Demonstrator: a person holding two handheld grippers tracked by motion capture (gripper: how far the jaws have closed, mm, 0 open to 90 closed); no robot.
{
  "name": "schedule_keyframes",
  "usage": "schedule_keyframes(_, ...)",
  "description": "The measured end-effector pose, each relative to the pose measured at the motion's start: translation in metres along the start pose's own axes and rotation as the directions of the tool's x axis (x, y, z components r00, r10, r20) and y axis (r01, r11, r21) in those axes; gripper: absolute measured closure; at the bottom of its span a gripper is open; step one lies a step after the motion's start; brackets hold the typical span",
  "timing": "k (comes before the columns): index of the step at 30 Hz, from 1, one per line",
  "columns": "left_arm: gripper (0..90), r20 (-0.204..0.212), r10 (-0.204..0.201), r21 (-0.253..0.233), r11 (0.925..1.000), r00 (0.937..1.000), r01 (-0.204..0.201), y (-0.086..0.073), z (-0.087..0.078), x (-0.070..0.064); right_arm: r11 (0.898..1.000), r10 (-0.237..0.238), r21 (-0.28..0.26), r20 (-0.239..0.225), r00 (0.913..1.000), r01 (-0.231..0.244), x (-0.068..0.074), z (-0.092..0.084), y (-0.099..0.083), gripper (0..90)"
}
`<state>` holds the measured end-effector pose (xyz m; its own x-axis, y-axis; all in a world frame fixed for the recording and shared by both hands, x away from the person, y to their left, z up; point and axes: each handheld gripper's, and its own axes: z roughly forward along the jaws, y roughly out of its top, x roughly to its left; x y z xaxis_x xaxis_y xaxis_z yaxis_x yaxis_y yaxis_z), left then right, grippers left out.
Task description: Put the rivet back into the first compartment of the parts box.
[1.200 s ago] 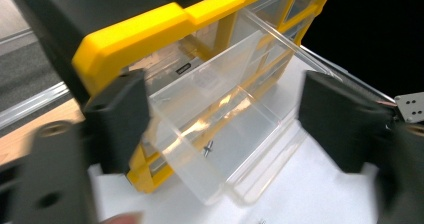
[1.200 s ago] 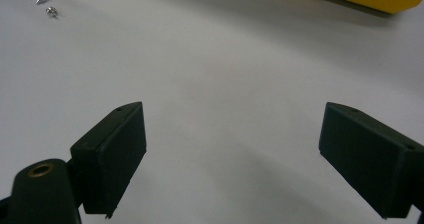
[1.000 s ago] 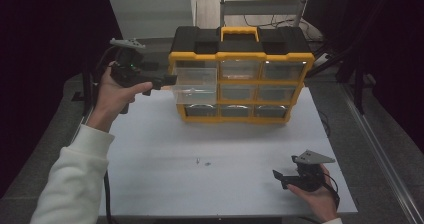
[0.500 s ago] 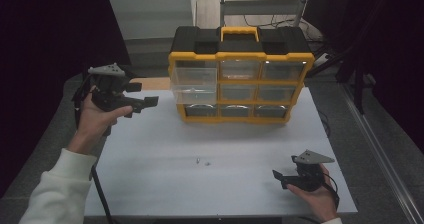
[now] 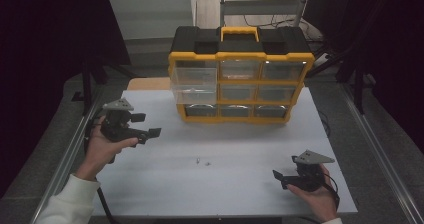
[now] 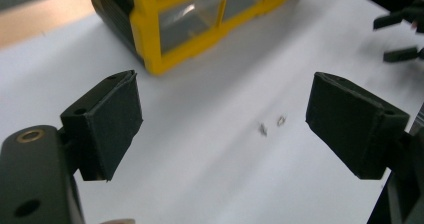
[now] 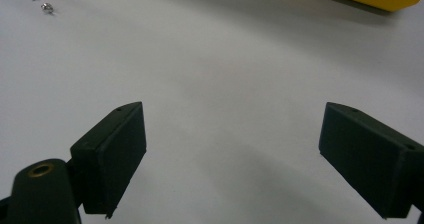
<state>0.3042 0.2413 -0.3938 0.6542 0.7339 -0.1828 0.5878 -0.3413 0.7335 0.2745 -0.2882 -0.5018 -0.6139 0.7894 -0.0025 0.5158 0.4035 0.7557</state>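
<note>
Two tiny metal bits [image 5: 203, 160] on the table — too small to identify — drawer contents blurred.

The left gripper [image 5: 149, 125] is black, with a grey three-cornered plate [image 5: 118, 105] on top and a black cable [image 5: 102, 204] trailing from it. Seen from its own camera, its two jaws end in blocky black pads [image 6: 111, 119] with squared edges, and a brass-coloured ring [image 6: 30, 135] sits in the black body at the lower left, with another round hole below it. The right gripper [image 5: 280, 179] is black too, under its own grey three-cornered plate [image 5: 312, 157], and its body carries the same brass-coloured ring [image 7: 41, 170]. The left arm wears a white sleeve [image 5: 70, 204] with a ribbed cuff.
</note>
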Motion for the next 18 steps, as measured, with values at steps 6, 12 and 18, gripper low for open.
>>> schedule_keyframes(6, 15.5, -0.009, -0.012, 0.053, 0.9985, 0.9999, 0.012, -0.019, 0.025, -0.004, 1.000, -0.003, 0.003, 0.004, 1.0000, 0.003, 0.001, 0.001, 0.000, 12.2)
schedule_keyframes(12, 16.2, 0.004, 0.003, 0.115, 0.9934, 1.0000, -0.003, -0.025, 0.057, -0.017, 1.000, -0.005, 0.005, 0.006, 1.0000, 0.005, 0.000, 0.001, 0.000, 12.2)
schedule_keyframes(18, 16.6, 0.015, 0.026, 0.167, 0.9856, 0.9995, -0.028, -0.030, 0.085, -0.030, 1.000, -0.008, 0.002, 0.009, 0.9999, 0.008, 0.000, 0.000, 0.000, 12.2)
